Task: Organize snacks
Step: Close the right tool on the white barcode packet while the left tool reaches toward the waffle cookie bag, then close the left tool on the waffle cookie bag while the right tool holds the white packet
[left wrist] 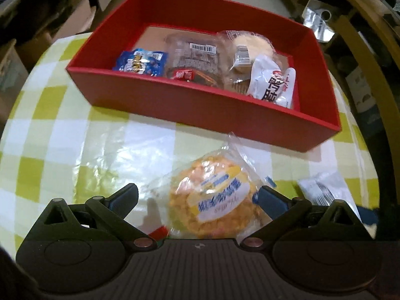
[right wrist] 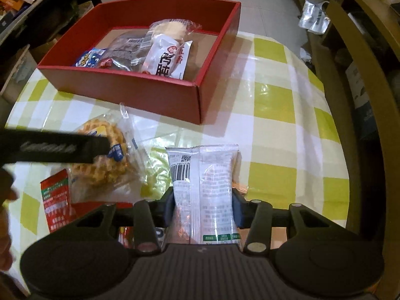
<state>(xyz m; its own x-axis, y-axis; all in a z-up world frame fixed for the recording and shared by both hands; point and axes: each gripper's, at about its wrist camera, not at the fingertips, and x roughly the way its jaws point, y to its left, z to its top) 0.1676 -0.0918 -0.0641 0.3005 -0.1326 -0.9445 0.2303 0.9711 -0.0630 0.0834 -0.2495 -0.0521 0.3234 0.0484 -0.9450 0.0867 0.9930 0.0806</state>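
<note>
A round yellow waffle snack [left wrist: 212, 197] in a clear wrapper lies on the checked tablecloth between the fingers of my left gripper [left wrist: 198, 197], which is open. Its right pad touches the wrapper and its left pad stands clear. In the right wrist view one of its fingers [right wrist: 75, 147] crosses the same snack [right wrist: 105, 170] as a dark bar. My right gripper [right wrist: 205, 207] is shut on a white packet [right wrist: 205, 175] with its barcode side up. The red box [left wrist: 200, 105] behind holds a blue packet [left wrist: 141, 62], a dark cake, a pale cake and a white pouch [left wrist: 272, 82].
A red packet [right wrist: 55, 200] lies at the near left beside the waffle snack. The red box [right wrist: 125, 87] takes the far left of the round table [right wrist: 287, 125]. A wooden chair [right wrist: 362, 75] curves along the right edge. Shelves and cardboard boxes stand at the far left.
</note>
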